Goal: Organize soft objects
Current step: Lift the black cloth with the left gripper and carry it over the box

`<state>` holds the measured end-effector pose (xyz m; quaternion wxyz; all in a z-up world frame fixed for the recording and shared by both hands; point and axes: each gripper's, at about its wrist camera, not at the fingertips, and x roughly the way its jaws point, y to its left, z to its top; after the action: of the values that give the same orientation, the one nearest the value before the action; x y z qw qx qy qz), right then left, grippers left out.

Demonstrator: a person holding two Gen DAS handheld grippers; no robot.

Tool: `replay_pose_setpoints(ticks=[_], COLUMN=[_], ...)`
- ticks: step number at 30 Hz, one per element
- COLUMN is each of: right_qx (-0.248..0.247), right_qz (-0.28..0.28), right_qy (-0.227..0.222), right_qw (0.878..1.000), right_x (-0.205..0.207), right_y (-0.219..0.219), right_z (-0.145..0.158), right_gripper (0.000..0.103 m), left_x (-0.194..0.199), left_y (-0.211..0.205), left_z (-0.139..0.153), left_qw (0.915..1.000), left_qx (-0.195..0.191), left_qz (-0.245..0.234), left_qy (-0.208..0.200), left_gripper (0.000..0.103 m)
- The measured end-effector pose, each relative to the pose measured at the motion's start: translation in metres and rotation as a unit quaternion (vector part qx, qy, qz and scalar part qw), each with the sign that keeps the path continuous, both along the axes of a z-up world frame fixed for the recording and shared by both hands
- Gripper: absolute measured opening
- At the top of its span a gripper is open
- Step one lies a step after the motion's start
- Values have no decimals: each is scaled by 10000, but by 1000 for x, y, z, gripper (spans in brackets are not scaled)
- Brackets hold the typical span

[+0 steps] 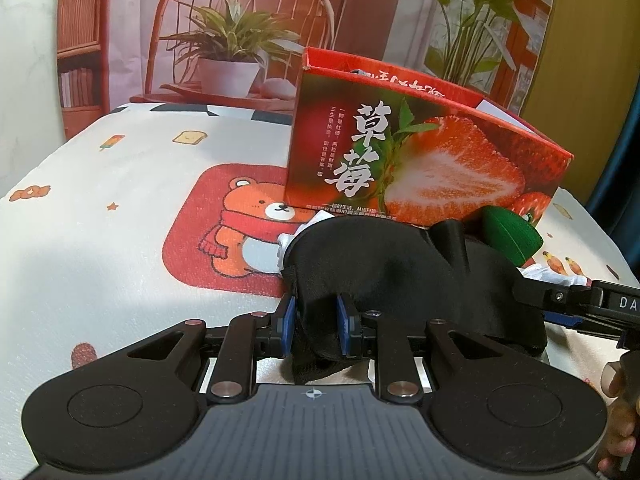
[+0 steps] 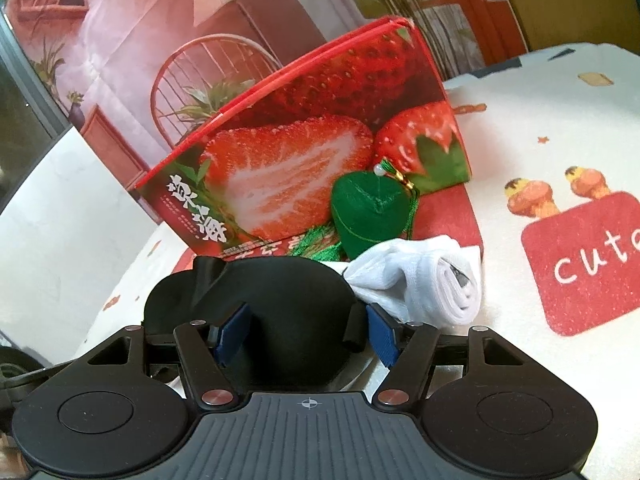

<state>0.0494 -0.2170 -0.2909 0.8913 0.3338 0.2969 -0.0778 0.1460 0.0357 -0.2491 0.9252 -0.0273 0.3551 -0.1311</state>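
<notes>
black cloth [image 1: 392, 280] lies sideways across both my grippers: left gripper [image 1: 316, 322] pinching its near edge, right gripper [image 2: 308, 334] spread around it, pads not pressing.

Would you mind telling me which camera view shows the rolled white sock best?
The right wrist view: the rolled white sock lies almost whole beside the black cloth. The left wrist view shows only white scraps of it behind that cloth.
</notes>
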Motion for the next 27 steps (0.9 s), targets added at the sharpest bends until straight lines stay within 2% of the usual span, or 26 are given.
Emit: replay_pose_setpoints(ticks=[5, 9, 14, 16, 19, 22, 27], right_qx=[149, 281, 38, -105, -406, -557, -853], right_qz=[-31, 65, 78, 30, 112, 142, 287], right_qy=[-9, -86, -275, -330, -389, -467, -583], right_qw=[9999, 9995, 9996, 9994, 9984, 9973, 9942], right_x=[-1, 0, -4, -8, -13, -15, -13], right_y=[-1, -1, 0, -2, -2, -2, 2], right_z=[-2, 0, 16, 24, 35, 46, 66], right_gripper=[62, 52, 40, 29, 20, 14, 11], left_x=[-1, -1, -1, -2, -5, -9, -17], left_y=[0, 0, 3, 4, 6, 9, 10], left_z=[0, -1, 2, 4, 9, 18, 41], left_qw=[10000, 10000, 10000, 9999, 9998, 9992, 9968], left_qx=[18, 12, -65, -106, -179, -292, -448], left_qz=[-2, -23, -6, 8, 16, -25, -127], left_qy=[-3, -17, -13, -37, -116, -266, -645], left_gripper=[24, 24, 24, 24, 23, 22, 20])
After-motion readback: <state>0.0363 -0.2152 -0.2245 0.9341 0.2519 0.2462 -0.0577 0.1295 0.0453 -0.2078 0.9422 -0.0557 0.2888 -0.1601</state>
